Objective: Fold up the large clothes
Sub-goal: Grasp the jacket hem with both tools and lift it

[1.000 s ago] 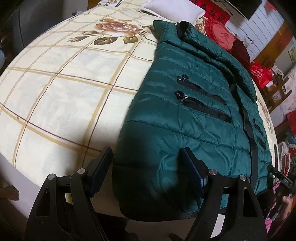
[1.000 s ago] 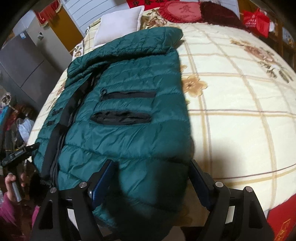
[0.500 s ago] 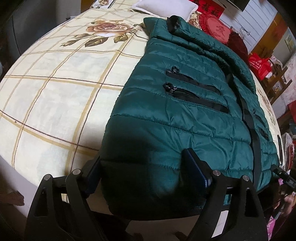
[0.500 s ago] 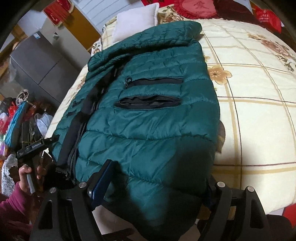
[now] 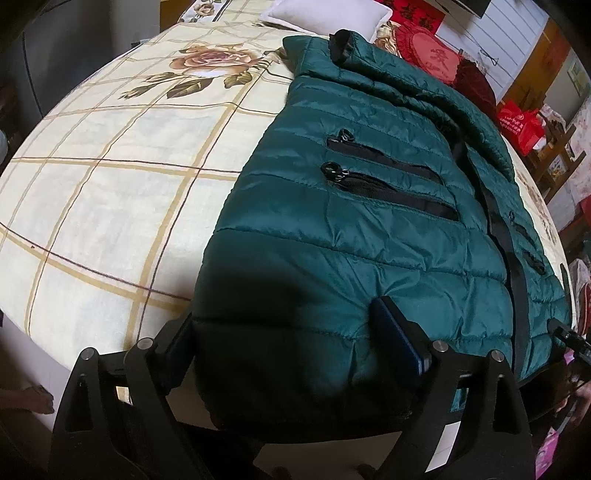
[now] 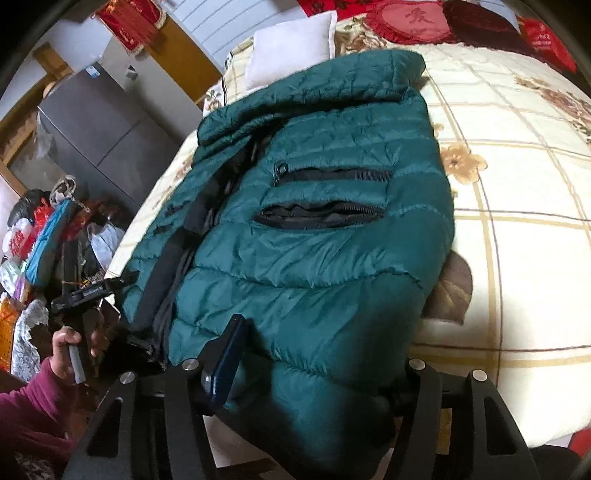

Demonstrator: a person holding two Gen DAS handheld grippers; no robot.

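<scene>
Dark green quilted jacket spread flat on a bed with a cream sheet of tan checks and printed roses, collar toward the far end near a white pillow, hem hanging over the near edge. Two black zip pockets on each front panel, black placket running down the middle. Left gripper at the near hem on the left panel: fingers wide and opening, hem corner bulging between them, left finger half hidden behind the cloth, pads not visibly pressing. Right gripper at the near hem of the right panel: jaws closing, padded cloth between them, left pad against the fabric, right finger hidden behind the fold. Red cushions at the far end.
</scene>
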